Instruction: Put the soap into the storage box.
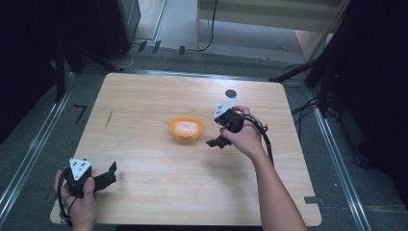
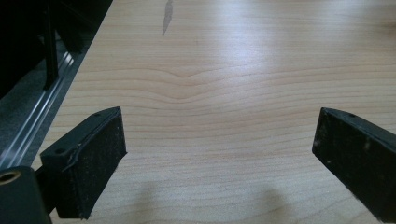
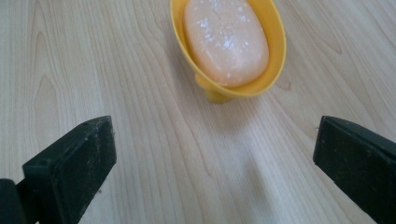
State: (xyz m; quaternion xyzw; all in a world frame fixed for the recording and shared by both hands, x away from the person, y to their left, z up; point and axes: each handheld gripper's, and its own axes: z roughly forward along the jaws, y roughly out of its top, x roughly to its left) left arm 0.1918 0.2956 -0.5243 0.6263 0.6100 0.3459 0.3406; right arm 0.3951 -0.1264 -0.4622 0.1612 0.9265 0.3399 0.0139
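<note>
Wooden table (image 1: 159, 192) carries one yellow soap dish (image 1: 186, 129) near its middle, and one pale peach bar of soap (image 1: 186, 127) lies inside that dish. Two grippers are in play. One right gripper (image 1: 215, 142) sits just beside the dish on its right, jaws spread wide with nothing between them, apart from the dish. One left gripper (image 1: 112, 173) rests at the near left corner, well apart from the dish, its jaws likewise wide apart over bare wood.
</note>
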